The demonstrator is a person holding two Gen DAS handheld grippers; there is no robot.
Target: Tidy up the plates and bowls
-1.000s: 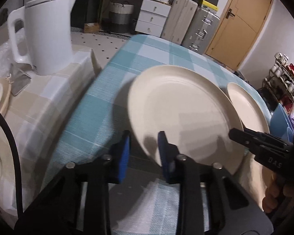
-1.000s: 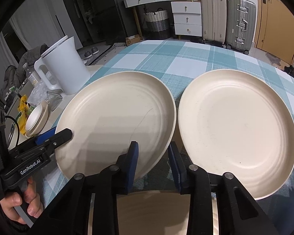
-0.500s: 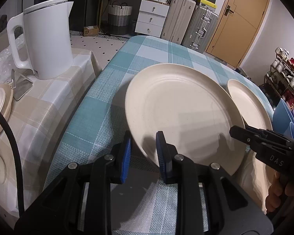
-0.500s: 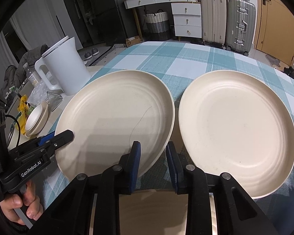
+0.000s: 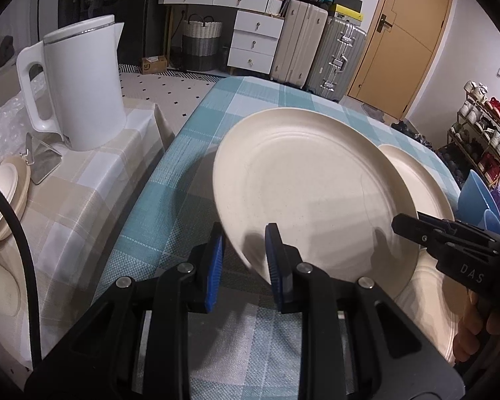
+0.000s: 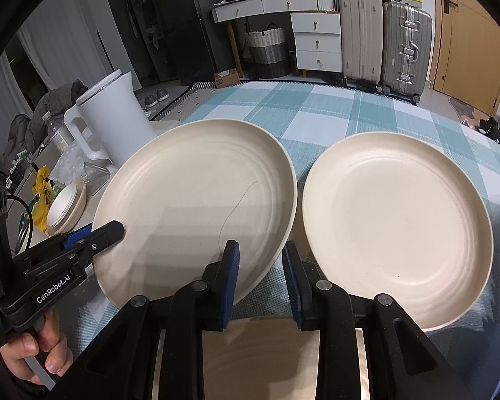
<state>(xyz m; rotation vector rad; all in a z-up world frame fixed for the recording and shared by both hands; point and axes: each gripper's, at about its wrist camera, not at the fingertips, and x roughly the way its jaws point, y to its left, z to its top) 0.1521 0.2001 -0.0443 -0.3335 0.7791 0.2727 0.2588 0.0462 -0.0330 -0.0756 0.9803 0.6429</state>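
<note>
1. Now, in the left wrist view, the left gripper (image 5: 242, 256) has its blue pads on either side of the near rim of the left plate (image 5: 303, 186). A second ago the fingers stood wider; they have narrowed onto the rim, and the plate tilts up off the checked tablecloth (image 5: 170, 180), so I judge it clamped and lifted at that edge. Its far side overlaps the right plate (image 5: 423, 186) more than before. The white kettle (image 5: 80, 86) stands on the side table to the left, well apart.

2. In the right wrist view, the right gripper (image 6: 260, 280) also grasps the left plate (image 6: 196, 200), at its near right rim; its fingers (image 6: 231, 270) have drawn in over the last second too. The left gripper (image 6: 93, 238) bites the plate's left rim. The right plate (image 6: 400, 226) lies flat toward the table's right edge, just beside the held one, apparently untouched.

3. Both grips closing and the plate rising suggest that pickup is done; carrying it over the right plate to stack looks like the next step.
</note>
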